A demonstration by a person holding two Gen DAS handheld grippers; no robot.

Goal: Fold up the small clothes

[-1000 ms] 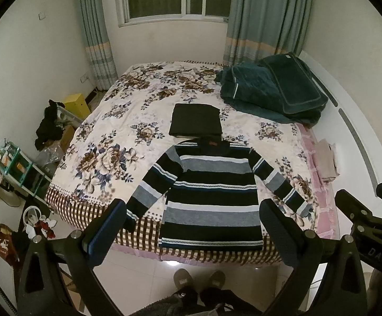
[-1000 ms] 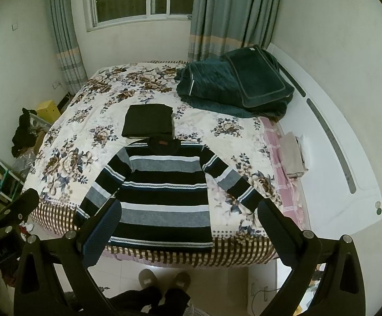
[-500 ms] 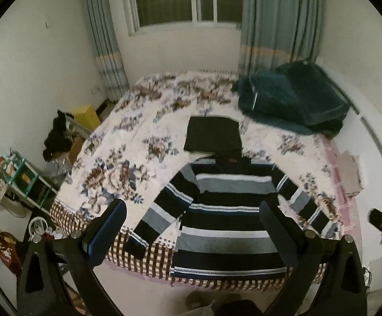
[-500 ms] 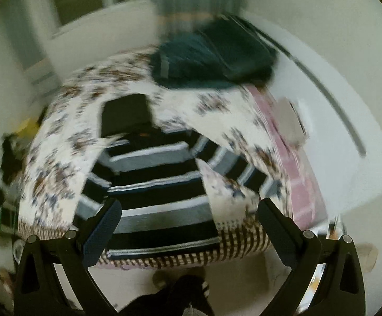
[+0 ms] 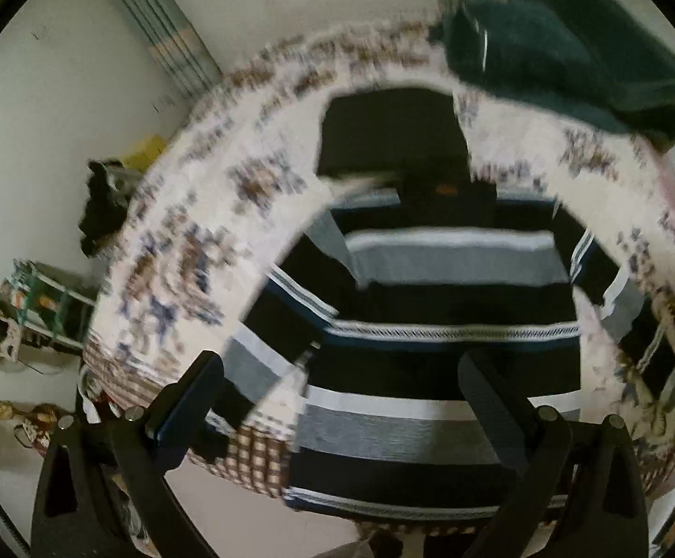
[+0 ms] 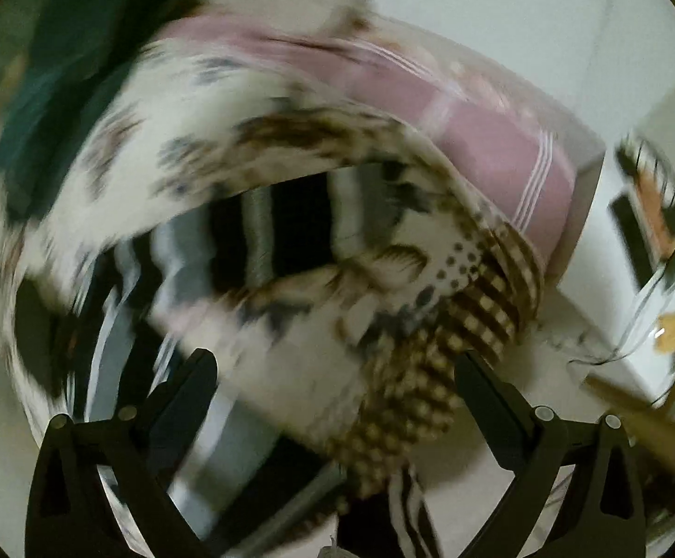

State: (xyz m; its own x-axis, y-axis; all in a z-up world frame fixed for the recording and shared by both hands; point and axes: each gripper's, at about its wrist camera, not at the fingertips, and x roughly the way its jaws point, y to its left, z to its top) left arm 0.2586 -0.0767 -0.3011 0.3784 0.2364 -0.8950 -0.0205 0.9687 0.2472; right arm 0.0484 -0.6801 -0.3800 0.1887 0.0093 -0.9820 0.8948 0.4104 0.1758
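A black, grey and white striped sweater (image 5: 449, 325) lies flat on the floral bedspread (image 5: 188, 251), sleeves spread, hem at the bed's near edge. My left gripper (image 5: 342, 381) is open and empty, hovering just above the sweater's lower left part near its left sleeve (image 5: 272, 339). My right gripper (image 6: 337, 381) is open and empty, over the bed's right front corner; the right sleeve (image 6: 281, 228) shows blurred ahead of it. A folded black garment (image 5: 390, 130) lies beyond the sweater's collar.
A dark green quilt (image 5: 570, 46) is piled at the far right of the bed. A pink sheet (image 6: 477, 130) covers the bed's right side. Clutter and a small rack (image 5: 39, 297) stand on the floor at the left. Both views are motion-blurred.
Both grippers have dropped quickly toward the bed. The left closed in on the sweater's lower left; the right swung to the right, toward the right sleeve and bed corner. Both stay open.
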